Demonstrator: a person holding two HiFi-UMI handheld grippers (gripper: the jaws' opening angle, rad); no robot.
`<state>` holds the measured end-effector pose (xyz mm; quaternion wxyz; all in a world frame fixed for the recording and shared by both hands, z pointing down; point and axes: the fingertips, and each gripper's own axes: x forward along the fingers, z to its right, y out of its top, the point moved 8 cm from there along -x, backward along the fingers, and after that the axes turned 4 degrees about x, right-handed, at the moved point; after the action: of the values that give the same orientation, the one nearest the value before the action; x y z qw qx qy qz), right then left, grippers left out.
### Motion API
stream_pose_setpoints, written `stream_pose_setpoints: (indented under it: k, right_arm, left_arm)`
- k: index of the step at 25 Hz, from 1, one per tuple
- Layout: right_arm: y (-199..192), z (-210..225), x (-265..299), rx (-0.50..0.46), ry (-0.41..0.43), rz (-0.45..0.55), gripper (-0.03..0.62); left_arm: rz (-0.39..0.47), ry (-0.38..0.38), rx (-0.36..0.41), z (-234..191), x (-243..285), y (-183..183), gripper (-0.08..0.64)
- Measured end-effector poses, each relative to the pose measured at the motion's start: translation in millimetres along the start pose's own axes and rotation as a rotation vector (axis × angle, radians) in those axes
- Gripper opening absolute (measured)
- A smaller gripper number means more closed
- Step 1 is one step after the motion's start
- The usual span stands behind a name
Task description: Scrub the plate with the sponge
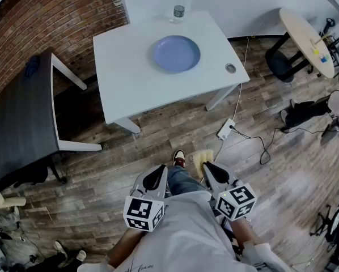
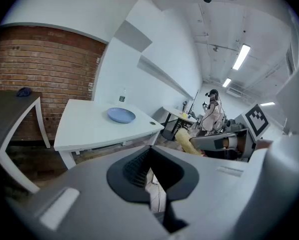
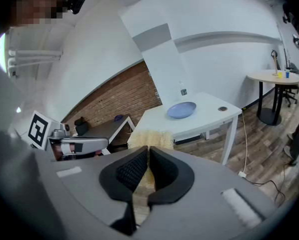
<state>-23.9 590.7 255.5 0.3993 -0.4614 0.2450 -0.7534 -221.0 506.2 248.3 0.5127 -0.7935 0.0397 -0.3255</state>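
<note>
A blue plate (image 1: 176, 54) lies on the white table (image 1: 130, 78), well ahead of both grippers; it also shows as the plate (image 2: 121, 115) and the plate (image 3: 182, 109) in the gripper views. I hold both grippers close to my body, above the wooden floor. My right gripper (image 1: 207, 167) is shut on a pale yellow sponge (image 1: 199, 162); the sponge (image 3: 149, 138) sticks out past the right gripper (image 3: 143, 169). My left gripper (image 1: 156, 177) is shut with nothing in it, and in its own view the left gripper (image 2: 148, 171) looks past the sponge (image 2: 185, 140).
A water bottle (image 1: 179, 8) stands at the table's far edge, and a cable grommet (image 1: 231, 68) sits near its right corner. A dark table (image 1: 22, 118) stands to the left, a round table (image 1: 308, 35) at the far right. A power strip (image 1: 225, 129) and cables lie on the floor.
</note>
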Motion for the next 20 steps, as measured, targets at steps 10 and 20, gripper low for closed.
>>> stream_pose_setpoints:
  k: [10, 20]
  right_arm:
    - [55, 48, 18, -0.035, 0.139, 0.040, 0.020]
    - [95, 96, 35, -0.056, 0.322, 0.063, 0.023]
  left_arm:
    - [-0.007, 0.003, 0.019, -2, 77, 45, 0.002]
    - [0.035, 0.083, 0.012, 4, 126, 83, 0.005]
